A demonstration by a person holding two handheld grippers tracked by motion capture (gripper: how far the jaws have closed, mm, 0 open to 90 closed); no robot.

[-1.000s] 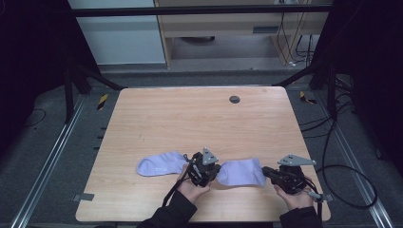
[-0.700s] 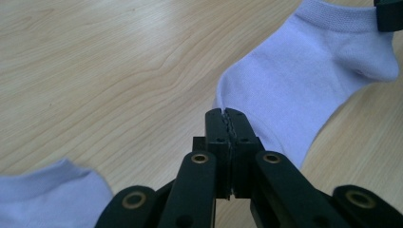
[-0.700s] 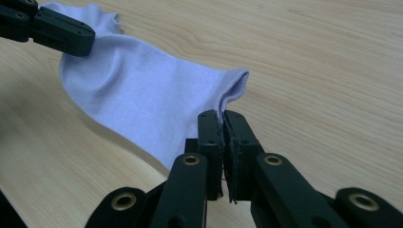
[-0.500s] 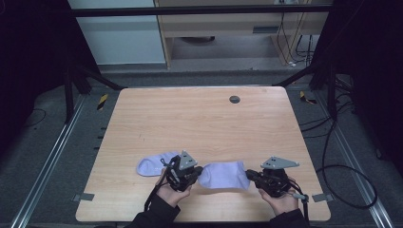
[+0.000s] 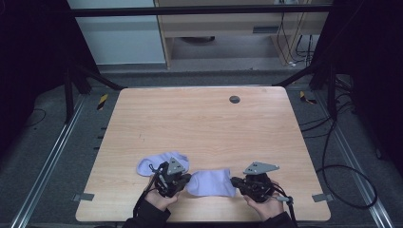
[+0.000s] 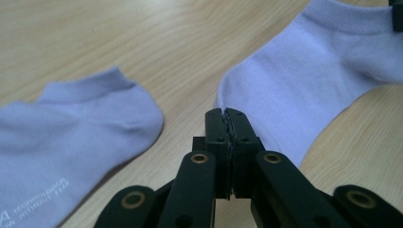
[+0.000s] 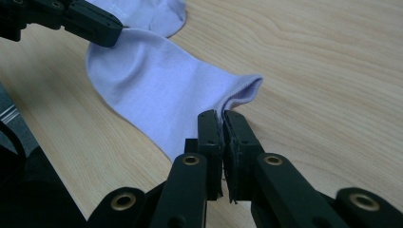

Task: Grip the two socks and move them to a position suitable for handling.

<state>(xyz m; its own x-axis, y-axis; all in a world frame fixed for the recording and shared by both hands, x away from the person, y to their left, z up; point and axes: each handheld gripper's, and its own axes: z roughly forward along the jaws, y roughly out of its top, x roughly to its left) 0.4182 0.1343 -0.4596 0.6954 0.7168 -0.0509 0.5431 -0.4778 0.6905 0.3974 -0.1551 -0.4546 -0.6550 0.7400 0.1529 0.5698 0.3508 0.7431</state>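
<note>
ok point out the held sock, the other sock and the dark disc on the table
held sock (image 5: 209, 183), high view, middle of its body
other sock (image 5: 151, 164), high view, its bare left half
dark disc (image 5: 234, 99), high view, its centre

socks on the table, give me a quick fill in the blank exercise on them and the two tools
1. The number of pale lilac socks on the wooden table is ____.
2. The left tool and the right tool pinch opposite ends of the ____ sock.
3. The other sock, with small white lettering, lies ____ on the table, held by no tool.
4. The small dark disc sits near the table's ____ edge.

Missing words: two; same; flat; far
</note>
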